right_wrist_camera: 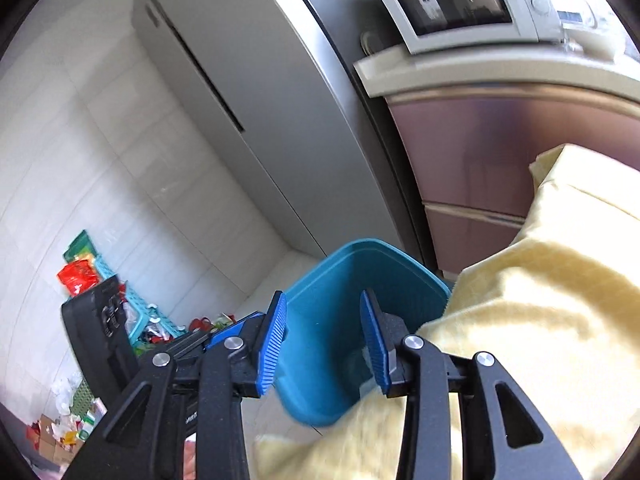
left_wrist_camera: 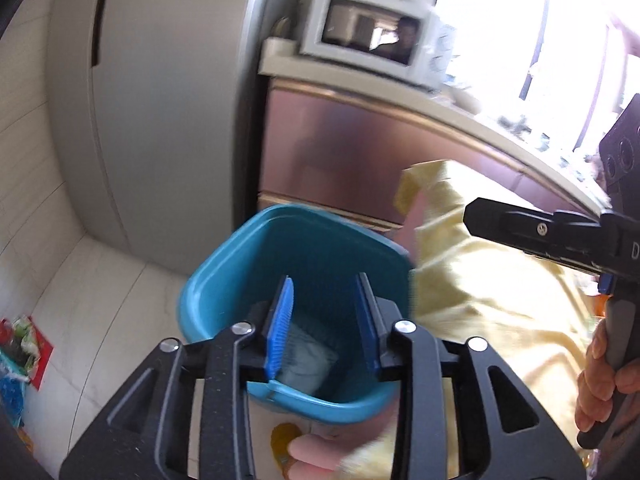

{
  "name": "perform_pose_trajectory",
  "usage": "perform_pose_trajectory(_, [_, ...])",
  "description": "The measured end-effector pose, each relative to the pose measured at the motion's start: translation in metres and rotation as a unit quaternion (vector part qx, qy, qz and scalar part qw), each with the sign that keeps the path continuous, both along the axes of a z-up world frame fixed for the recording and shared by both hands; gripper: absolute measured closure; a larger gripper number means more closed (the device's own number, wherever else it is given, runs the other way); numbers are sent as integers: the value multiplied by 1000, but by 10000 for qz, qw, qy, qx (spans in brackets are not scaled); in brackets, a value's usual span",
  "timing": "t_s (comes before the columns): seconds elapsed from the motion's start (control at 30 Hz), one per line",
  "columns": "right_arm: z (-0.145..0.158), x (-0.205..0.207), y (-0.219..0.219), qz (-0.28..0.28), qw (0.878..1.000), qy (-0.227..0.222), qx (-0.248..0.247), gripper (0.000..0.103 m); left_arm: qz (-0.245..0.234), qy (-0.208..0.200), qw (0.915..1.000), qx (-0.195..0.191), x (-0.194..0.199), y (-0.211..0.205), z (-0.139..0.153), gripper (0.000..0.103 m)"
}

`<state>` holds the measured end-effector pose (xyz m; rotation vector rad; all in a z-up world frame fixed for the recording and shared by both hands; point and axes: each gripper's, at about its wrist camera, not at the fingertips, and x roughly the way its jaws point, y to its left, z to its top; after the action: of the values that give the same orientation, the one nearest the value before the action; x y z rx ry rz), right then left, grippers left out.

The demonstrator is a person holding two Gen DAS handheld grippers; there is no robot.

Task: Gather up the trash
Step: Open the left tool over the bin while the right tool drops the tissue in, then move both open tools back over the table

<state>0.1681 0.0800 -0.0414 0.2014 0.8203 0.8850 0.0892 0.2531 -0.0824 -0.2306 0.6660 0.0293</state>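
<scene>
Kitchen floor point(right_wrist_camera: 120, 184): a blue bin point(left_wrist_camera: 304, 248) holding soft, light trash point(left_wrist_camera: 308, 356) is framed by released left tongs point(left_wrist_camera: 324, 328) and right tongs point(right_wrist_camera: 324, 344), rim judged the firmest hold.

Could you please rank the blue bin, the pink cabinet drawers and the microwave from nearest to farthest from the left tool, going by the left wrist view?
1. Blue bin: directly beneath the open left tool, some pale trash at its bottom.
2. Pink cabinet drawers: behind the bin, against the wall.
3. Microwave: highest up, on the counter above those drawers.
</scene>
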Motion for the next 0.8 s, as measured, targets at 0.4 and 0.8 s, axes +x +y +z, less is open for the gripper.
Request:
perform_pose_trajectory(0.4, [45,-95,-144,-1108,9887,-990,-196,58,-2280,-462,9715,-466,-32,-126,37,50])
perform_pose_trajectory(0.8, [21,-154,-297,-3045,9485,-748,-445,58,-3272,121,9423,-701,-40,-235,11,31])
